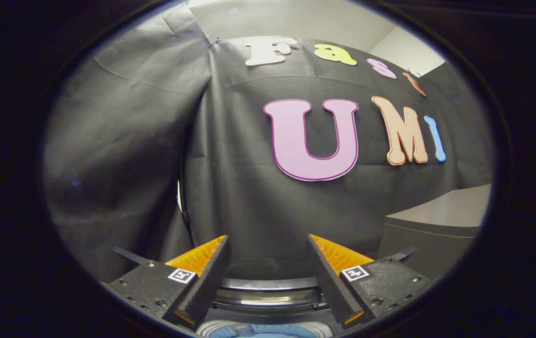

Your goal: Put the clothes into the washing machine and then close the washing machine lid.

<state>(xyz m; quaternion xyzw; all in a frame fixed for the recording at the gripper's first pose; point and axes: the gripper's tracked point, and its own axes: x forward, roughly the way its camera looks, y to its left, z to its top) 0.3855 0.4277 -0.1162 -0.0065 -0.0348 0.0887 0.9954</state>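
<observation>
My gripper [268, 246] is open, with nothing between its fingers, and it looks across at the black cloth wall of the booth. Low down between the fingers lies the curved metal rim of the washing machine's opening [268, 290]. Under that rim, a strip of blue cloth [263, 331] shows inside the white tub. The machine's lid is hidden from me.
A grey cabinet or counter [437, 225] stands to the right, beyond the right finger. Black cloth [122, 155] hangs all across the back and the left side, close behind the machine.
</observation>
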